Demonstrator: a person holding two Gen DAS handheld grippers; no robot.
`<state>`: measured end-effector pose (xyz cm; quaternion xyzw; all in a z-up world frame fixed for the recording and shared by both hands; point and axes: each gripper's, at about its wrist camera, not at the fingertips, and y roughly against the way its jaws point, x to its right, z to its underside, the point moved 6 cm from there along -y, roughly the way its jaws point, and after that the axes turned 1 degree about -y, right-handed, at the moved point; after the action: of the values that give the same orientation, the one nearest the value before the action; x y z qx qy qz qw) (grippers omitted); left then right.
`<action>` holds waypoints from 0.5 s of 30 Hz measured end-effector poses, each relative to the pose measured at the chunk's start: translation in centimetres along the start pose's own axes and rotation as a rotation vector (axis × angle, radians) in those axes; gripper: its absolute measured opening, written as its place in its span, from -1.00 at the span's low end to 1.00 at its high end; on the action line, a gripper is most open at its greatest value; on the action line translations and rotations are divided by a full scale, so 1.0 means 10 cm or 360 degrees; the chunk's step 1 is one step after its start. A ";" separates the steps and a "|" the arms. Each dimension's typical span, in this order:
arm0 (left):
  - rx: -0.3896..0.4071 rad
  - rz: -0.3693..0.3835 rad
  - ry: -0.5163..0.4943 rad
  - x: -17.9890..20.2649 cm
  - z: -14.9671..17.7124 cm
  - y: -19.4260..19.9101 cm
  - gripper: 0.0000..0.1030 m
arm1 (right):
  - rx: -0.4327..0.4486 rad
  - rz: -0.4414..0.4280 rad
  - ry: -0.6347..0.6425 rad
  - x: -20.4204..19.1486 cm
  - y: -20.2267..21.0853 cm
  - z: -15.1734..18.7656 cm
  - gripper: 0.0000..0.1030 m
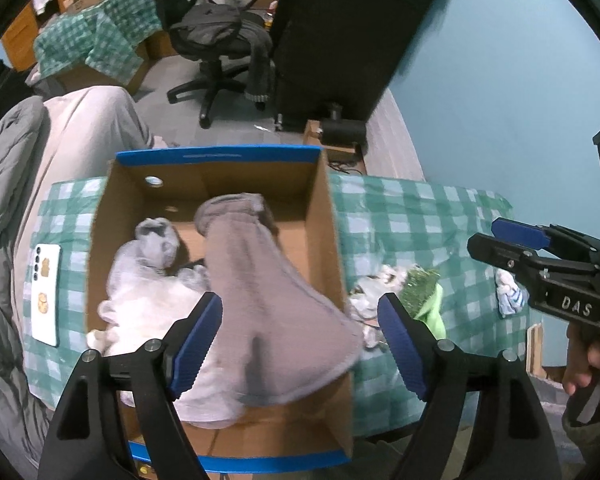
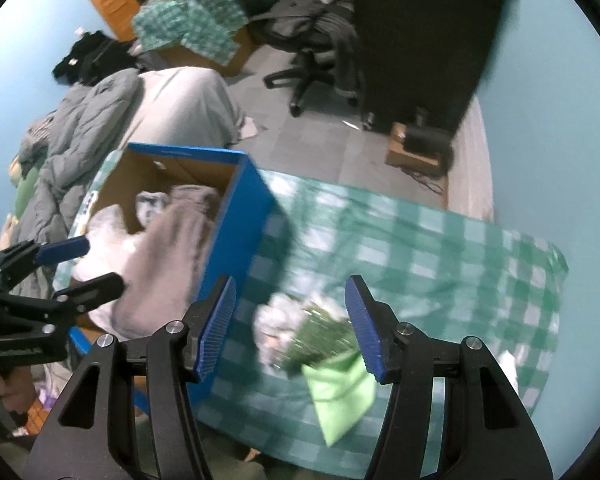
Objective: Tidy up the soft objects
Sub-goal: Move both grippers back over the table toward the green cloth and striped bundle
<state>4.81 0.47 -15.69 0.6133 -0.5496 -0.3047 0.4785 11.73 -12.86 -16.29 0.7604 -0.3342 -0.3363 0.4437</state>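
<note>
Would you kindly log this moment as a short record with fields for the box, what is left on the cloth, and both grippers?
box: cardboard box with blue rim, open, on the checked tablecloth
in box: grey-brown garment draped over the right wall; white soft items
left on cloth: green item beside pale fabric
beside box: phone
left gripper: open, over the garment, pads clear of it
right gripper: open above the green item, not touching

Lived-in bedroom at home, rumpled grey duvet (image 1: 4, 168) on bed, office chair (image 1: 216, 40) draped with clothes, teal walls (image 1: 500, 80), tiled floor (image 1: 236, 120).
</note>
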 end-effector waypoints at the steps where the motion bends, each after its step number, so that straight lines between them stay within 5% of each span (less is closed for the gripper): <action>1: -0.0006 0.0003 -0.0010 0.04 0.01 -0.02 0.58 | -0.0004 0.0012 -0.0026 0.09 0.01 0.03 0.11; 15: -0.0120 0.0062 -0.0163 0.69 0.15 -0.25 0.58 | -0.0027 0.0135 -0.0261 0.96 0.21 0.44 0.11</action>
<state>5.88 -6.72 -17.49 0.5677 -0.5734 -0.3467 0.4782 12.99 -23.39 -18.16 0.7117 -0.3984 -0.3812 0.4353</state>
